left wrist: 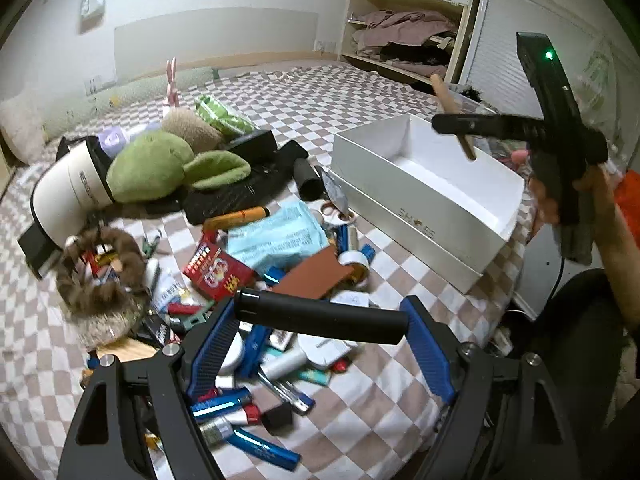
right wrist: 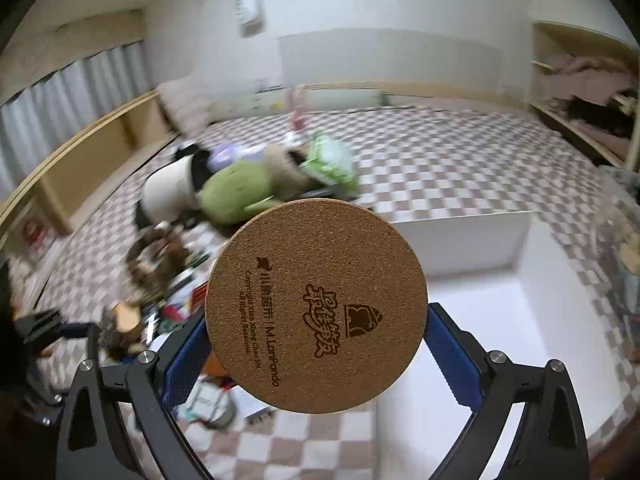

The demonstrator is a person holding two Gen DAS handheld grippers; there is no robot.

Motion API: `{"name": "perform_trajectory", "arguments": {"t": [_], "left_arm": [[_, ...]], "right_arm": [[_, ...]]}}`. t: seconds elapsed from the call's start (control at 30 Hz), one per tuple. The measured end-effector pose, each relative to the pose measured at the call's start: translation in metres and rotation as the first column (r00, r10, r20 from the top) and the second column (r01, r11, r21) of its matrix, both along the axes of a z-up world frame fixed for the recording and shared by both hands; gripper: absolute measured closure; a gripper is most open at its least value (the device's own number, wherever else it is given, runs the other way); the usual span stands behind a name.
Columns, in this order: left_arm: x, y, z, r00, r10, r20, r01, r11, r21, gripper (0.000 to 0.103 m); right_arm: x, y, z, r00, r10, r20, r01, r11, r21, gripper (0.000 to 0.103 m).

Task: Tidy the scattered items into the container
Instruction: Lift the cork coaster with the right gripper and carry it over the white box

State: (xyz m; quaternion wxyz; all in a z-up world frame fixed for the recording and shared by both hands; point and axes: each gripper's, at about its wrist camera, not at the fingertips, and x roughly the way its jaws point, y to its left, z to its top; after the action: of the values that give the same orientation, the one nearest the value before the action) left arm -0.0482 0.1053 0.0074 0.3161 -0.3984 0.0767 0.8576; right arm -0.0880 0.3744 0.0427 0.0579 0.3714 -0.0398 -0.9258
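A bed covered by a brown-and-white checked sheet (left wrist: pixel 304 92) fills the room, with a pale wall behind it, an open shelf of folded clothes (left wrist: pixel 404 36) at the far right and a curtained window on the far left in the right wrist view. A white box (left wrist: pixel 424 196), open and bare inside, sits toward the right edge of the bed.

The left gripper (left wrist: pixel 320 316) stands fairly wide and clamps a black cylinder (left wrist: pixel 320 318) lengthwise, one end against each blue pad, raised above the clutter. The right gripper (right wrist: pixel 316 344) is closed on a round cork coaster (right wrist: pixel 316 304), its blue pads pressing opposite edges of the disc, whose printed face is turned toward the camera. In the left wrist view the same coaster (left wrist: pixel 452 116) shows edge-on in that gripper (left wrist: pixel 460 124), up over the box's far side, with a person's hand (left wrist: pixel 592 188) on the handle.

The scattered items (left wrist: pixel 256 272) lie in a heap left of the box, toward the near edge: blue tubes, a red packet, a light blue sheet, tape rolls, a furry brown ring (left wrist: pixel 100 268). Farther back rest a green plush toy (left wrist: pixel 160 168) and a white helmet-like thing (left wrist: pixel 68 192).
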Motion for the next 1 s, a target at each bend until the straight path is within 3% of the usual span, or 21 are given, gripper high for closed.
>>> {"name": "perform_trajectory", "arguments": {"t": [0.27,0.5,0.8,0.87,1.0], "left_arm": [[-0.003,0.030,0.016,0.999,-0.017,-0.042,0.017,1.000,-0.003,0.021],[-0.009,0.063,0.019,0.998,-0.032,-0.061,0.033,0.999,0.017,0.021],[-0.023,0.122,0.026,0.992,-0.086,-0.088,0.091,0.994,0.058,0.021],[-0.025,0.138,0.027,0.990,-0.103,-0.093,0.110,0.992,0.069,0.021],[-0.031,0.164,0.031,0.986,-0.127,-0.107,0.136,0.987,0.082,0.021]], "right_arm": [[-0.021,0.063,-0.016,0.985,-0.167,0.049,0.168,0.986,-0.010,0.004],[-0.020,0.105,-0.047,0.956,-0.234,0.175,0.252,0.964,-0.086,0.004],[-0.026,0.128,-0.106,0.867,-0.238,0.438,0.323,0.937,-0.130,0.004],[-0.024,0.129,-0.107,0.865,-0.226,0.447,0.320,0.936,-0.146,0.004],[-0.019,0.125,-0.108,0.856,-0.208,0.472,0.277,0.957,-0.081,0.004]]}}
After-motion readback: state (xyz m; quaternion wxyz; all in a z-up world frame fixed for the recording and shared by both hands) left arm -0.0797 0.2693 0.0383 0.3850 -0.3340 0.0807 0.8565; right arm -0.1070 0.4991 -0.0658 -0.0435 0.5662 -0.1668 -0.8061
